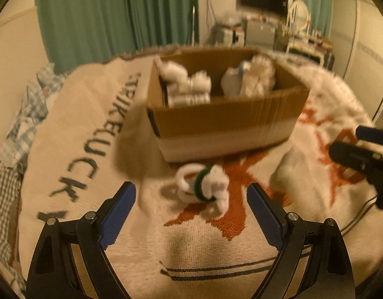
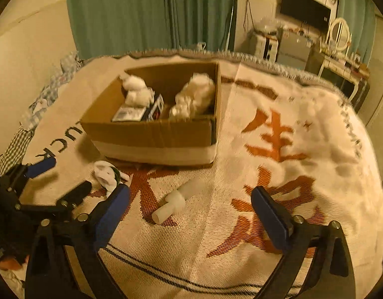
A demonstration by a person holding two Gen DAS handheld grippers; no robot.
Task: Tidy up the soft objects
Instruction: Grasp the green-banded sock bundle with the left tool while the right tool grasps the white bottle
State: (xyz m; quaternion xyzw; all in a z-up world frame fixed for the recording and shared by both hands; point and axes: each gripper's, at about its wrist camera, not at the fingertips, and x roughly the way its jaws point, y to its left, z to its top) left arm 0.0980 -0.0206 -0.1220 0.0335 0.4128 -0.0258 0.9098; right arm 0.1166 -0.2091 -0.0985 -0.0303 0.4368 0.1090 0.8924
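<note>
A white sock bundle with a green band lies on the blanket just in front of the cardboard box. My left gripper is open right before it, jaws wide and empty. The bundle also shows in the right wrist view, with the box behind it. A white rolled sock lies ahead of my right gripper, which is open and empty. The box holds several white soft bundles and a dark packet.
The cream blanket with orange characters covers the bed. Checked cloth lies at the left edge. Green curtains, a TV and a dresser stand behind. The right gripper shows at the right edge of the left wrist view.
</note>
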